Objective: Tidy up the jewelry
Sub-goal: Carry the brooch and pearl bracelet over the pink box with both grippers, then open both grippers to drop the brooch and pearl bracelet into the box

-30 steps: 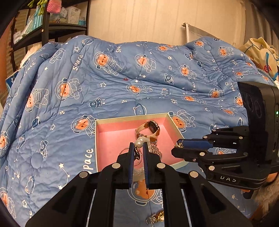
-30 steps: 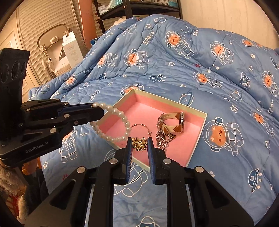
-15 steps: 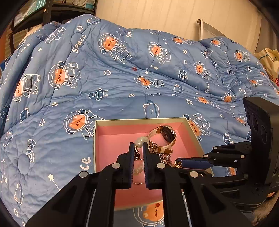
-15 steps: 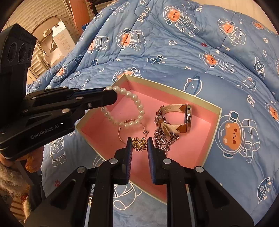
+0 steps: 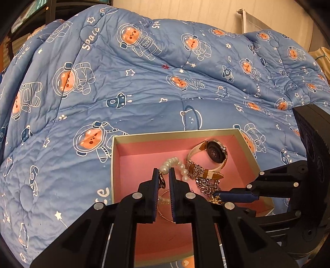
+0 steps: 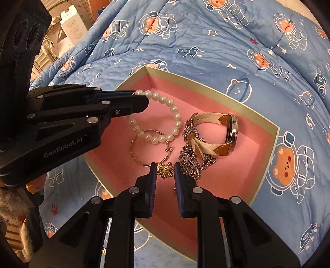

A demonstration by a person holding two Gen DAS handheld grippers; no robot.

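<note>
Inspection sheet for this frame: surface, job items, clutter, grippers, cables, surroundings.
Surface: blue astronaut-print quilt, rumpled.
Job's things: pink-lined box holding watch, silver chain, thin ring hoop; pearl bracelet; gold charm.
Clutter: nothing seen.
Grippers: left gripper shut on pearl bracelet over the box; right gripper shut on gold charm.
Cables: nothing seen.
Surroundings: white carton, dark shelving, pale wall.
</note>
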